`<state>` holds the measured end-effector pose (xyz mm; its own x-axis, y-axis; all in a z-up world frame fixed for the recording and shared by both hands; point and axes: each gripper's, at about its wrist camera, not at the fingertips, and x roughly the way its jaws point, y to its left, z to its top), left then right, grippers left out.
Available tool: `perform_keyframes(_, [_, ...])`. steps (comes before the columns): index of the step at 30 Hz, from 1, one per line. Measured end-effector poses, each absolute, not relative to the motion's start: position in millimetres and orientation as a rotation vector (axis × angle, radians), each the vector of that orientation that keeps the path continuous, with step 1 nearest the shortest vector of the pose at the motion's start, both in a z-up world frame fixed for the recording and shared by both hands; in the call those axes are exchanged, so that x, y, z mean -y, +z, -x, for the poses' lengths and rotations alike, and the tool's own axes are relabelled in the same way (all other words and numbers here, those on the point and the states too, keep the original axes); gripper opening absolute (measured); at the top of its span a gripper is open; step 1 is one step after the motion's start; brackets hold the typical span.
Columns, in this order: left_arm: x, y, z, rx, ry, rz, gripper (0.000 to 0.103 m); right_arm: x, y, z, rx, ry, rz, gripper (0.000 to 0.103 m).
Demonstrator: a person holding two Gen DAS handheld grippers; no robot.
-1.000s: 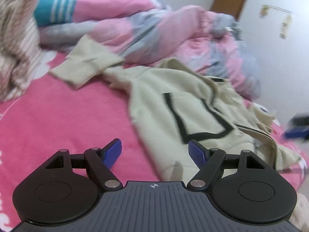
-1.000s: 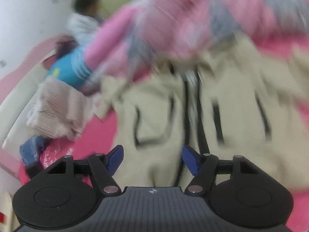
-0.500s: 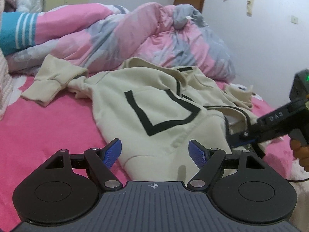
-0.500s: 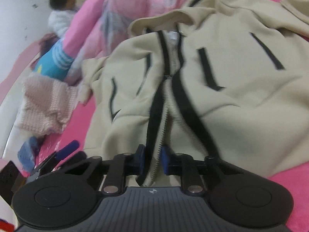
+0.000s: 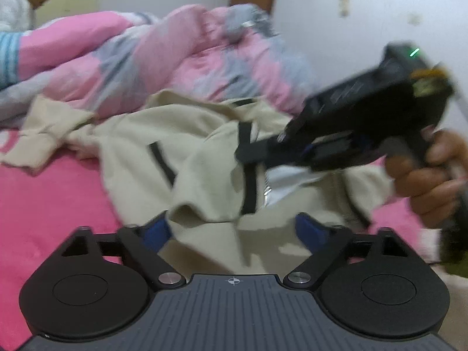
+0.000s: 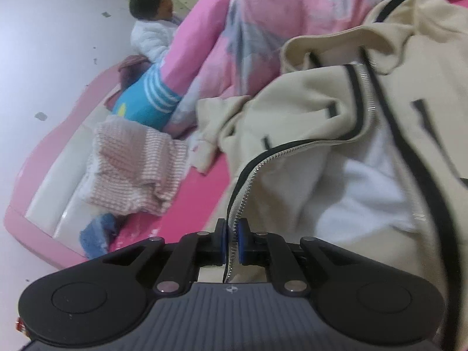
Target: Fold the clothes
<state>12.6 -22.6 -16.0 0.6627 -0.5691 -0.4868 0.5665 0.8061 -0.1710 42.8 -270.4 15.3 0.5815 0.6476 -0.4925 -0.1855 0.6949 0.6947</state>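
Observation:
A cream zip-up jacket with black trim lies on the pink bed. My right gripper is shut on the jacket's zipper edge and holds that front panel lifted, showing the white lining. In the left wrist view the right gripper is seen from the side, gripped by a hand, with the panel hanging from it. My left gripper is open just in front of the jacket's lower hem, with cloth lying between its blue pads.
A pink and grey quilt is heaped behind the jacket. A striped pink-white cloth and a blue-striped item lie at the bed's head end. A person in white sits beyond. Pink sheet shows on the left.
The right gripper, shut on the zipper edge, has lifted the front panel up and open. The left gripper has moved closer to the hem and stays open.

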Motion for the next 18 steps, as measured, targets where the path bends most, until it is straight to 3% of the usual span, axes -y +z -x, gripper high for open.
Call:
perform_keyframes(1, [23,-18,-18,-0.573,-0.607,0.008,0.046,267,16,-45,-0.807,0.536,-0.64,0.008])
perform_keyframes(3, [15,-16,-25,-0.574,-0.576,0.064,0.034,264,17,-45,-0.801,0.55,-0.637,0.008])
perform_keyframes(5, [8,-14,-32,-0.572,-0.548,0.123,0.014,265,17,-45,-0.799,0.549,-0.635,0.008])
perform_keyframes(10, [-14,-4,-41,-0.505,-0.459,0.252,0.007,279,18,-33,-0.778,0.481,-0.599,0.01])
perform_keyframes(14, [-46,5,-50,-0.443,-0.304,0.378,0.007,286,39,-8,-0.668,0.313,-0.32,0.015])
perform_keyframes(16, [-62,4,-58,-0.456,-0.229,0.447,0.007,287,50,-2,-0.62,0.23,-0.177,0.024])
perform_keyframes(17, [-68,2,-63,-0.473,-0.194,0.472,0.007,287,53,-4,-0.617,0.189,-0.122,0.039])
perform_keyframes(18, [-71,-1,-66,-0.484,-0.17,0.484,0.007,286,55,-8,-0.62,0.14,-0.059,0.046])
